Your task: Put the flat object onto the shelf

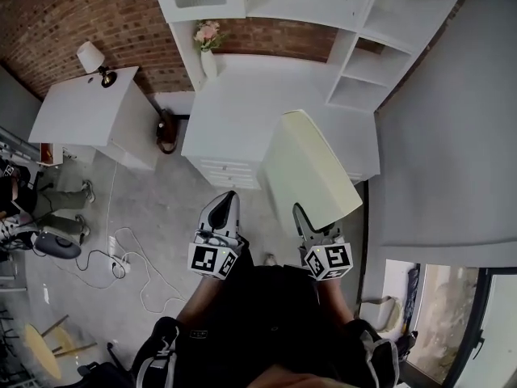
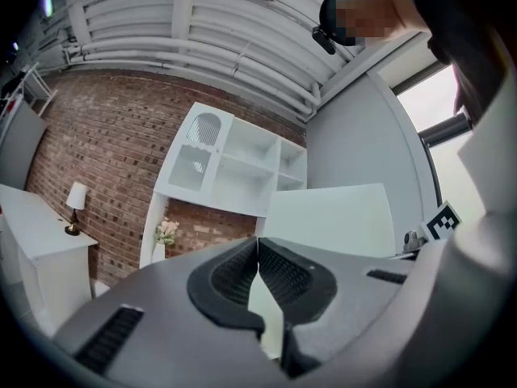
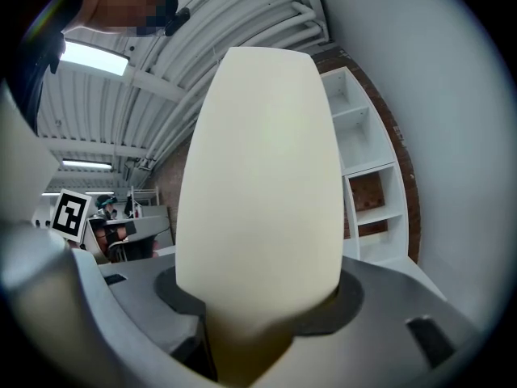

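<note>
The flat cream board (image 1: 311,168) is clamped at its near end in the right gripper's (image 1: 303,217) jaws and reaches toward 12 o'clock, toward the white surface (image 1: 234,111). The shelf (image 1: 367,63) stands at 1 o'clock beyond it. At the board's 9 o'clock, the left gripper (image 1: 229,200) has its jaws together on nothing.

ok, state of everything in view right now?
flat board: clamped by one end in the right gripper, not on a shelf yet.
left gripper: shut, empty.
shelf unit: no board on it.
vase: upright on the white cabinet.
lamp: upright; lit or not, cannot tell.
</note>
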Available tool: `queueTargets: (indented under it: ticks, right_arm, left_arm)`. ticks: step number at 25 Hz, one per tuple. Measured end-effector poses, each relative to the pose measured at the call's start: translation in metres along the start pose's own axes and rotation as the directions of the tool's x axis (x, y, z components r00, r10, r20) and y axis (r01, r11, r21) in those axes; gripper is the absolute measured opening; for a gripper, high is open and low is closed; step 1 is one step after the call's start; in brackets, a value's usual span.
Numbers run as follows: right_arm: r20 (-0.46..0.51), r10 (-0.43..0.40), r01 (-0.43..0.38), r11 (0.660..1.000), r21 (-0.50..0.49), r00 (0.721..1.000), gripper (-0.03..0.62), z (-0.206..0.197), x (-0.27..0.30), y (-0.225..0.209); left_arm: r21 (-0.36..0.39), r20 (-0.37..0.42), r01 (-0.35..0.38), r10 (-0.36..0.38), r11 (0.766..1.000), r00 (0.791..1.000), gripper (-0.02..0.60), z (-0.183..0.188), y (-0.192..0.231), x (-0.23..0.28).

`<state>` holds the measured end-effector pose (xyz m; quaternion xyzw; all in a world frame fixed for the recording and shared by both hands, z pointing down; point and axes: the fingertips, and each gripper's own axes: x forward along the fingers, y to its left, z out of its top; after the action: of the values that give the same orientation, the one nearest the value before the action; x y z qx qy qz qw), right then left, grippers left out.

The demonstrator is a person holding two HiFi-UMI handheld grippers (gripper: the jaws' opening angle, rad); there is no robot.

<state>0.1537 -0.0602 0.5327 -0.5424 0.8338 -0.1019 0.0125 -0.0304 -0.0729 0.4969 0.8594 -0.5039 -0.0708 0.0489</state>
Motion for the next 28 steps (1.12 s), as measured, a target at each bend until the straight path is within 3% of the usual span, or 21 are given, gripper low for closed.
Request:
queueTargets:
  ticks: [14, 23, 28]
  right_arm:
    - [0.063, -0.122, 0.125, 0.991, -0.051, 0.991, 0.276, 0.062, 0.153, 0.004]
    - [0.093, -0.074, 0.086, 0.987, -0.135, 0.993, 0.276, 0.104, 0.201, -0.013]
    - [0.099, -0.06, 0.086, 0.957, -0.278, 0.993, 0.276, 0.135, 0.21, -0.023]
  left_arm:
    - [0.009, 0.004, 0.104, -0.104, 0.995, 0.995, 0.012, 0.034, 0.14, 0.112]
    - [-0.03, -0.011, 0.021, -0.021, 0.999, 1.0, 0.012, 0.031, 0.185, 0.143]
    - [-0.026, 0.022, -0.003, 0.004, 1.0, 1.0, 0.012, 0.039, 0.187, 0.161]
